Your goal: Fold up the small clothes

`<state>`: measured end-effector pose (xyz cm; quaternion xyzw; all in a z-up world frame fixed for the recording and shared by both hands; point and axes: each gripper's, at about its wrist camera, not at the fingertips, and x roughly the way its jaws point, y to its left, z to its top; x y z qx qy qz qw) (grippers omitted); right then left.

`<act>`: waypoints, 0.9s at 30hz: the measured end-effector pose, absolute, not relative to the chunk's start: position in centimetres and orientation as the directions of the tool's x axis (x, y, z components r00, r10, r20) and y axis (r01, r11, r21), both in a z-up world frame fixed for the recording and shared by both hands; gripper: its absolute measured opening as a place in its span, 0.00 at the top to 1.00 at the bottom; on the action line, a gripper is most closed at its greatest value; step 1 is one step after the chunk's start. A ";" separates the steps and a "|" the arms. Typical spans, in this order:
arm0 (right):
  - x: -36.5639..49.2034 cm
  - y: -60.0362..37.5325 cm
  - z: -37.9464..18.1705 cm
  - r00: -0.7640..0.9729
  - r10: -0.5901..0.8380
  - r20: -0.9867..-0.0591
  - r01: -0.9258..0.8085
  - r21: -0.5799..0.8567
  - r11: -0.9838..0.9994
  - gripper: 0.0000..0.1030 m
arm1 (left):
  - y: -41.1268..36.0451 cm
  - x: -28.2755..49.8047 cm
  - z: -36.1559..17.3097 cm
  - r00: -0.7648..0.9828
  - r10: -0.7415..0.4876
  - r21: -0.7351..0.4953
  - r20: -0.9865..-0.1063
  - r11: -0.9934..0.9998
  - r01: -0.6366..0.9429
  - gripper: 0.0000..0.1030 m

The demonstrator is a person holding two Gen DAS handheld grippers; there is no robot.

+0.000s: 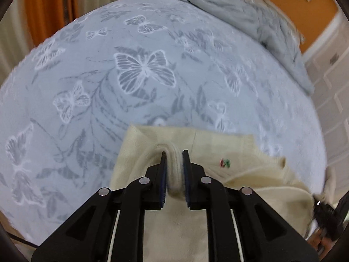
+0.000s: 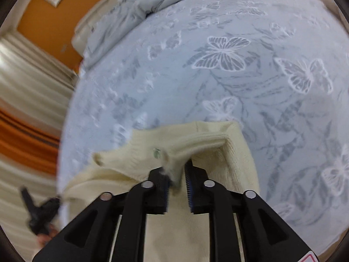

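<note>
A cream knitted garment point(image 1: 218, 150) with a small red and green mark hangs between my two grippers above the bed. My left gripper point(image 1: 174, 155) is shut on a thick bunch of its fabric. In the right wrist view the same cream garment point(image 2: 209, 139) drapes forward over the fingers, and my right gripper point(image 2: 176, 168) is shut on a fold of its ribbed edge. The other gripper shows as a dark blurred shape at the right edge of the left wrist view point(image 1: 327, 216) and at the left edge of the right wrist view point(image 2: 39, 214).
The bed has a light blue cover with butterfly prints point(image 1: 144, 69). A crumpled grey duvet point(image 1: 250, 15) lies along the head of the bed. An orange wall, curtains point(image 2: 26, 109) and white cabinet doors point(image 1: 331, 91) surround the bed.
</note>
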<state>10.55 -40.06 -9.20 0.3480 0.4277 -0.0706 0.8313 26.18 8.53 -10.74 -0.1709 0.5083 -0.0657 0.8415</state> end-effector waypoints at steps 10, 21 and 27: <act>2.7 -40.2 -6.8 0.610 0.008 -0.793 0.431 0.341 0.835 0.28 | 13.2 21.4 -9.1 0.460 -0.371 -0.434 -0.807 0.900 -0.035 0.25; 1.3 -38.0 -8.5 0.549 0.069 -0.833 0.438 0.357 0.825 0.91 | 13.7 16.4 -10.4 0.333 -0.395 -0.458 -0.856 0.879 -0.134 0.92; -0.8 -37.5 -7.8 0.427 0.043 -0.903 0.433 0.246 0.867 0.91 | 14.7 13.7 -9.7 0.261 -0.346 -0.388 -0.901 0.912 -0.131 0.91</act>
